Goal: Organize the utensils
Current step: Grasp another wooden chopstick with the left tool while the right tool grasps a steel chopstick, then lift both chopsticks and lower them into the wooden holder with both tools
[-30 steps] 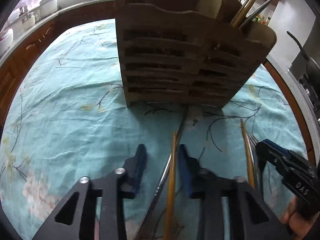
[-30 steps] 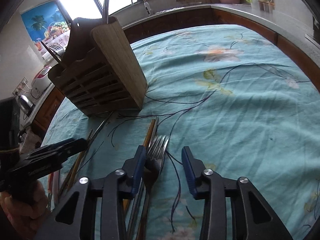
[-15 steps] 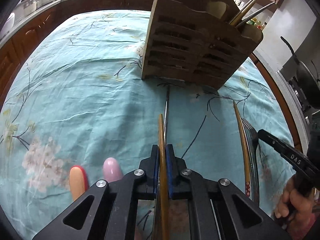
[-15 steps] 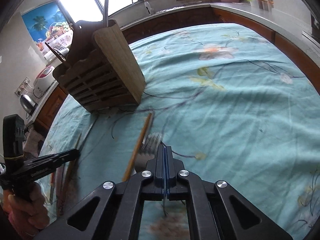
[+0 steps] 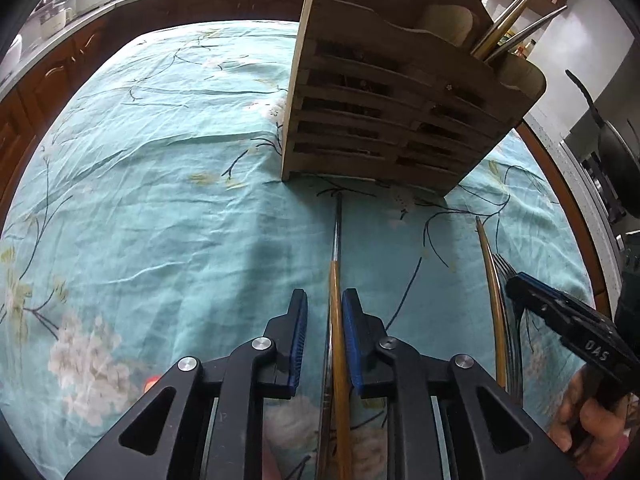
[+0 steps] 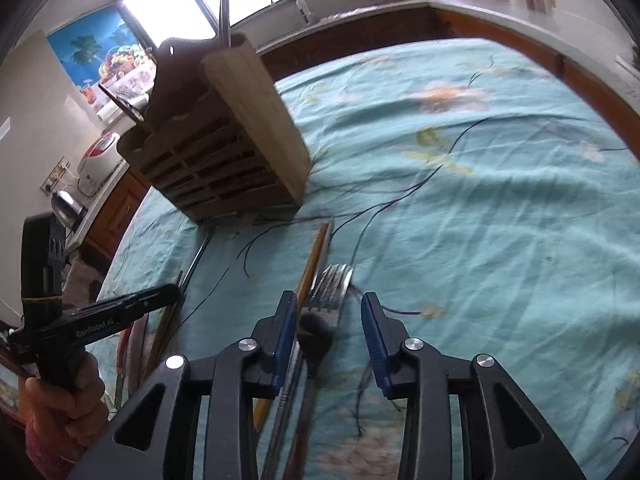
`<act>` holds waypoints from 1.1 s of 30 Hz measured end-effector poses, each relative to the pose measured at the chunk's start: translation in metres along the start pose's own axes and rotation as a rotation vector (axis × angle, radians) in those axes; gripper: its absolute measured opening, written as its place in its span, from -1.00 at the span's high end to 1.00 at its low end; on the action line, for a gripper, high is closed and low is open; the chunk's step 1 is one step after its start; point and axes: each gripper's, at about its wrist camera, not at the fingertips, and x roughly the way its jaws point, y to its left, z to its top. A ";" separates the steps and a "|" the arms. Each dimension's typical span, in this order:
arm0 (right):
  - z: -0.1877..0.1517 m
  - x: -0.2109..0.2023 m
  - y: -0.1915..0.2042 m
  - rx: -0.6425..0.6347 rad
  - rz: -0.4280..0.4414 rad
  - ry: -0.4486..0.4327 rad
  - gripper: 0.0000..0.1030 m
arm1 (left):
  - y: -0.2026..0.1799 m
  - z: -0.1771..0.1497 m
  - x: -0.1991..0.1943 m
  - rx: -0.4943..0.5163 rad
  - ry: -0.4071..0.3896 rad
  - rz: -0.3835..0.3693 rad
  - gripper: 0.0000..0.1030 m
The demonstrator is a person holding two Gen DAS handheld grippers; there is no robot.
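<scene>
Left gripper [image 5: 325, 340] spread, chopstick [image 5: 338, 344] between fingers. Right gripper [image 6: 329, 320] spread over fork [image 6: 326, 296]. Holder [image 5: 384, 112] far.

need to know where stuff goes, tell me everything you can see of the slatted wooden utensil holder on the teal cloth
The slatted wooden utensil holder is a pale brown wooden box with dark horizontal slots across its front, plain side panels and a taller dark back panel. It stands upright on the teal floral tablecloth, beyond both grippers and touched by neither. Chopsticks, some brass-coloured and some silver, lean out of its right compartment. A thin metal rod lies on the cloth, its tip close to the base.
</scene>
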 end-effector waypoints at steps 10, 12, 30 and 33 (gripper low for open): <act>0.002 0.005 0.006 -0.012 0.004 0.002 0.56 | 0.008 -0.001 -0.013 -0.024 -0.046 -0.028 0.91; 0.002 -0.001 0.006 -0.010 0.022 -0.011 0.88 | 0.009 -0.004 -0.024 -0.031 -0.063 -0.034 0.92; 0.009 -0.060 0.039 -0.049 0.086 -0.142 0.96 | 0.009 -0.040 -0.128 -0.044 -0.213 -0.072 0.92; 0.009 -0.069 0.045 -0.057 0.093 -0.161 0.96 | 0.009 -0.046 -0.143 -0.041 -0.234 -0.075 0.92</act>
